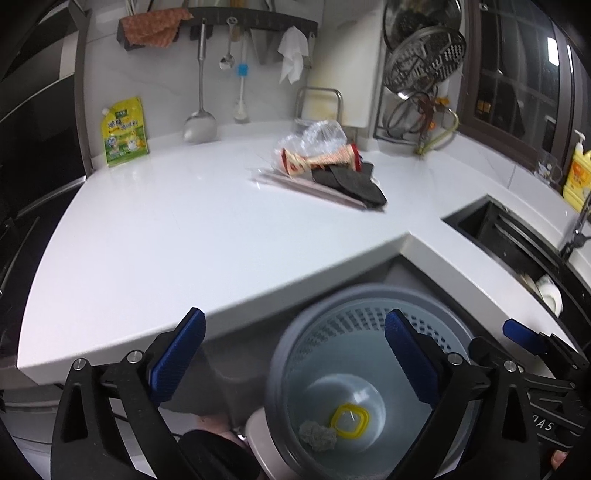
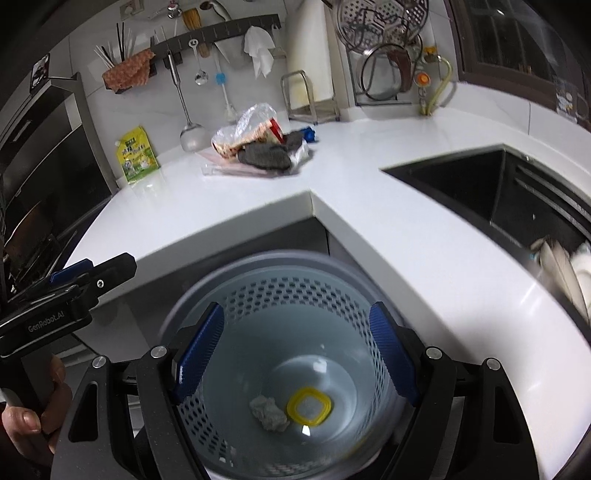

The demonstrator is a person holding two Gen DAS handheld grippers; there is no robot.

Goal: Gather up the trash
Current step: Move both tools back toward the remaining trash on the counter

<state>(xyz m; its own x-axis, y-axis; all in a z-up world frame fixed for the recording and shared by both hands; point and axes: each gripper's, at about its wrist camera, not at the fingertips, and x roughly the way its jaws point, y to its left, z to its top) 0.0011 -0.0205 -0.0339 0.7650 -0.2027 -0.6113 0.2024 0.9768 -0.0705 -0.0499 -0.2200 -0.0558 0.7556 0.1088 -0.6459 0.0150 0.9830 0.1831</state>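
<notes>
A grey perforated trash bin [image 1: 369,332] [image 2: 236,306] stands on the floor below the counter corner. Inside lie a yellow ring-shaped lid [image 1: 349,421] [image 2: 309,402] and a grey crumpled wad [image 1: 317,435] [image 2: 269,408]. My left gripper [image 1: 295,347] is open and empty above the bin's left rim. My right gripper [image 2: 297,338] is open and empty directly over the bin's mouth. A pile of trash sits far back on the white counter: a clear plastic bag [image 1: 317,138] [image 2: 251,122], a red-and-cream wrapper [image 1: 325,160] and dark scouring pads [image 1: 354,184] [image 2: 266,155].
A yellow-green pouch [image 1: 123,131] [image 2: 138,155] leans on the back wall. Utensils hang from a wall rail [image 1: 221,26]. A black sink [image 2: 498,192] with dishes lies to the right, a yellow soap bottle [image 1: 578,173] beside it. A dish rack [image 1: 421,74] stands at back right.
</notes>
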